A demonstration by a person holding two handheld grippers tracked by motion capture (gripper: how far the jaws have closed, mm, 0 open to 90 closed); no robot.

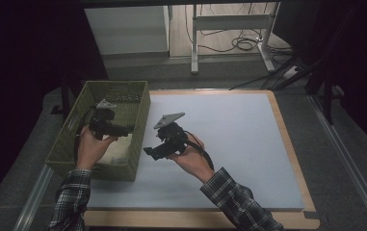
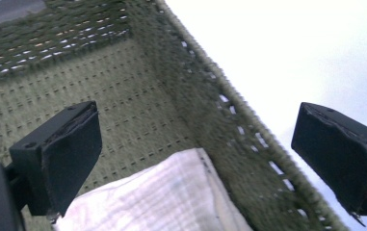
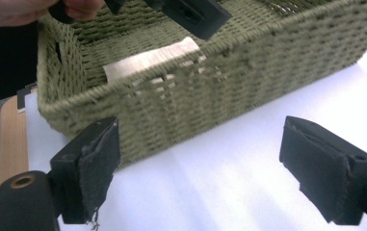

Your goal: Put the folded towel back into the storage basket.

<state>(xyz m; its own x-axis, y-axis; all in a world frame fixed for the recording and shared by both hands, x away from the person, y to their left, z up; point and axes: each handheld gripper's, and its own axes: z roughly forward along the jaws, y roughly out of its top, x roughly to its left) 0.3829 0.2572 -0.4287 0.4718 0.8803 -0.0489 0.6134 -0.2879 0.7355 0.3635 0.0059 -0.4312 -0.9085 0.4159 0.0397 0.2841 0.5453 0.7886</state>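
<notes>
The left hand [image 1: 90,147] comes up from the lower left of the high view, its plaid sleeve at the bottom edge, and holds the left gripper [image 1: 125,129] pointing toward frame right. In the left gripper view both black jaws stand wide apart with nothing pressed between them. The right hand [image 1: 187,153], left of frame centre, holds the right gripper [image 1: 148,151] angled down-left, jaws likewise spread wide and holding nothing.

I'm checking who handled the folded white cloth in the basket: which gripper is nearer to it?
Left. The left gripper hangs open inside the green basket, just above the white cloth. The right gripper is open outside the basket's wall, over the table.
</notes>
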